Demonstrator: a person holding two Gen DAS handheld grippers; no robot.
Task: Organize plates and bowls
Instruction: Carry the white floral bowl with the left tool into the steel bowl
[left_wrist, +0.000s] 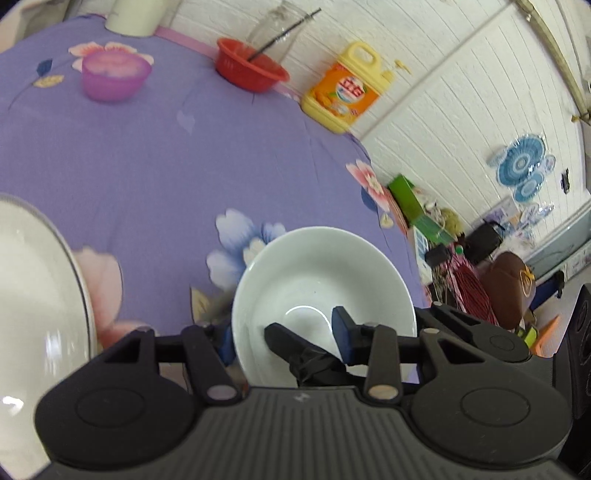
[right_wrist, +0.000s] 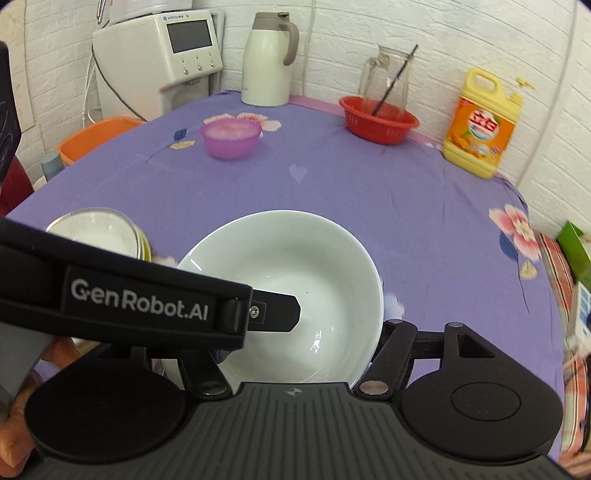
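From the left wrist, the left tongs (left_wrist: 306, 325) are gripping the near wall of the white bowl (left_wrist: 325, 273), one finger inside, the other outside under the rim. The bowl is hanging just over the purple counter (left_wrist: 184, 155). A plate (left_wrist: 33, 280) is showing at the left edge. Far back are sitting a purple bowl (left_wrist: 114, 75), a red basket (left_wrist: 249, 66) and a yellow bottle (left_wrist: 345, 90).

From the right wrist, the right tongs (right_wrist: 295, 354) are standing wide open and holding nothing; their fingers are hidden, with the white bowl (right_wrist: 306, 266) between them. The left tongs' arm is crossing in and biting the bowl's rim. This view is adding the plate stack (right_wrist: 99, 230) left of the bowl, a kettle (right_wrist: 267, 62) and a white machine (right_wrist: 159, 55); the left view alone is showing the cluttered room beyond the counter's edge.

Judging progress: plates look stacked already, this bowl is mid-carry, and its resting place is still to come.
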